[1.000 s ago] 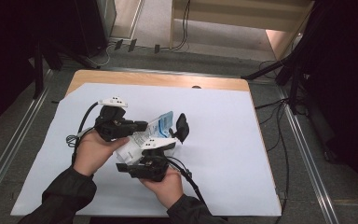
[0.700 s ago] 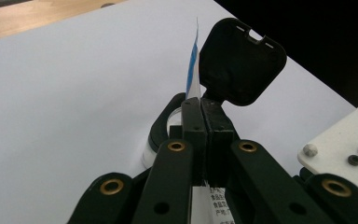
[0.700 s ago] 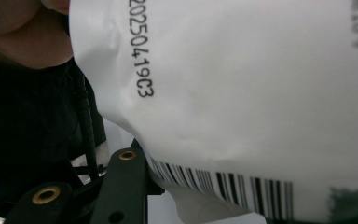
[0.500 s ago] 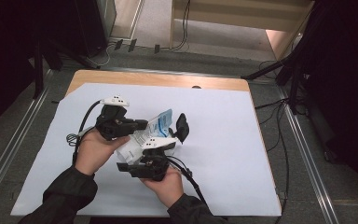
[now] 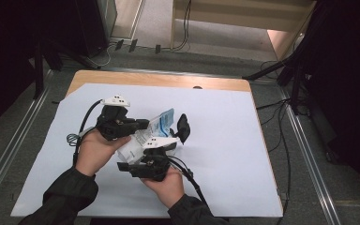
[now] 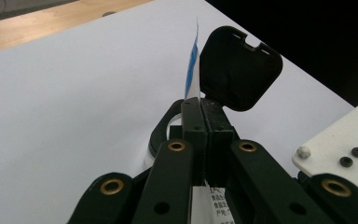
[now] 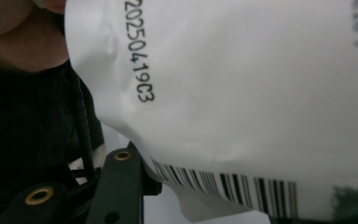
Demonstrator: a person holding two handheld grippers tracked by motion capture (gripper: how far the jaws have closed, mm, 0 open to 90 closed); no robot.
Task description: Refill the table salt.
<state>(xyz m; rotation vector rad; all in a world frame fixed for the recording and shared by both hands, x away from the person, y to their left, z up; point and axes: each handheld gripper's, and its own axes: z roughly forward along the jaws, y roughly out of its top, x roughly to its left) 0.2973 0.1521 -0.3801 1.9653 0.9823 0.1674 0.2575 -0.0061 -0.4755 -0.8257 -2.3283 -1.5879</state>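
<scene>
A white pouch (image 5: 138, 140) with a blue printed top hangs above the white sheet, held between both grippers. My left gripper (image 5: 145, 124) comes in from the left, and its jaws are shut on the pouch's thin edge (image 6: 193, 70). An open black hinged cap (image 5: 183, 127) stands at the pouch's right end, just past the left gripper's (image 6: 206, 109) tips. My right gripper (image 5: 131, 161) is under the pouch from the near side. In the right gripper view the pouch (image 7: 237, 93) shows a date code and a barcode. One finger (image 7: 119, 186) presses its lower edge, and the other is hidden.
A white sheet (image 5: 225, 154) covers most of the wooden table (image 5: 159, 80). Black cables (image 5: 190, 176) trail from both grippers. Metal rails (image 5: 309, 154) run along the floor on each side, and dark stands rise at the far corners.
</scene>
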